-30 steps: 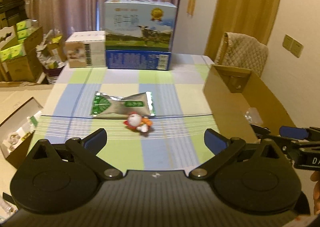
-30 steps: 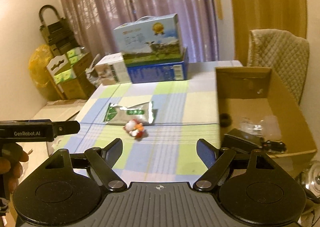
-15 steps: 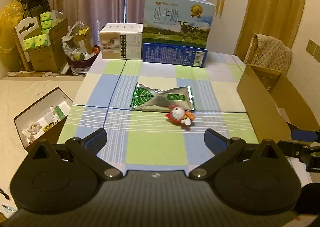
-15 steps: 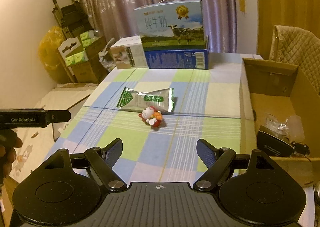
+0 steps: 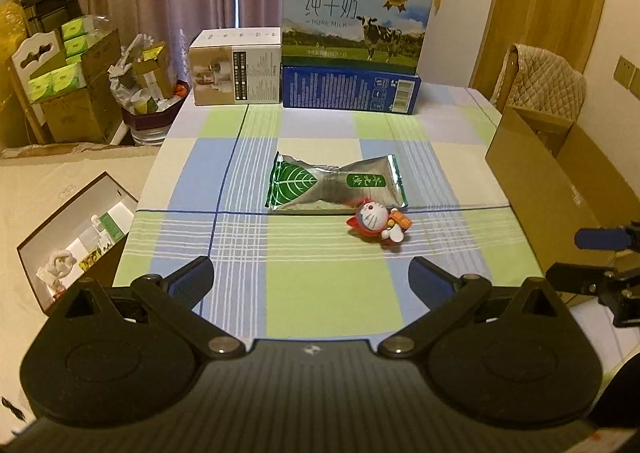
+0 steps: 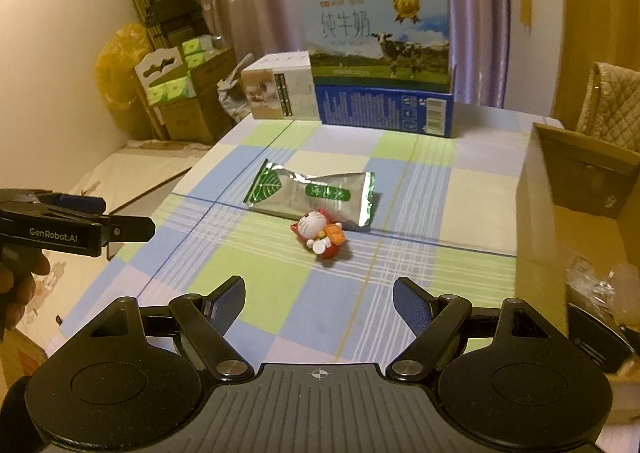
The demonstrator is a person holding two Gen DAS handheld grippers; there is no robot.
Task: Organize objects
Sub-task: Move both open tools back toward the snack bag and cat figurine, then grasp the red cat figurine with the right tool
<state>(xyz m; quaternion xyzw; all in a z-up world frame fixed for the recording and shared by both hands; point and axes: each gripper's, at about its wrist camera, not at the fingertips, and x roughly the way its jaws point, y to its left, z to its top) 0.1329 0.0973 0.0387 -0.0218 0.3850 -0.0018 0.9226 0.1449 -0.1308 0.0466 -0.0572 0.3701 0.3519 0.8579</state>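
A silver and green snack packet (image 5: pixel 335 185) (image 6: pixel 314 193) lies flat mid-table on the checked cloth. Just in front of it, a small red and white cat figurine (image 5: pixel 378 224) (image 6: pixel 321 235) lies on its side, touching the packet's near edge. My left gripper (image 5: pixel 310 279) is open with nothing between its fingers, hovering short of both objects. My right gripper (image 6: pixel 319 303) is also open and empty, with the figurine ahead of it. A brown cardboard box (image 5: pixel 548 189) (image 6: pixel 560 205) stands open on the table's right side, holding a dark item and clear plastic.
A milk carton (image 5: pixel 354 33) on a blue box (image 5: pixel 350 91) and a white box (image 5: pixel 236 69) stand along the table's far edge. An open box (image 5: pixel 76 237) sits on the floor at left. A padded chair (image 5: pixel 544 85) stands behind the cardboard box.
Both grippers have moved forward and lower over the table, so the packet and figurine appear closer. The right gripper's view has levelled out. Both jaws stay open.
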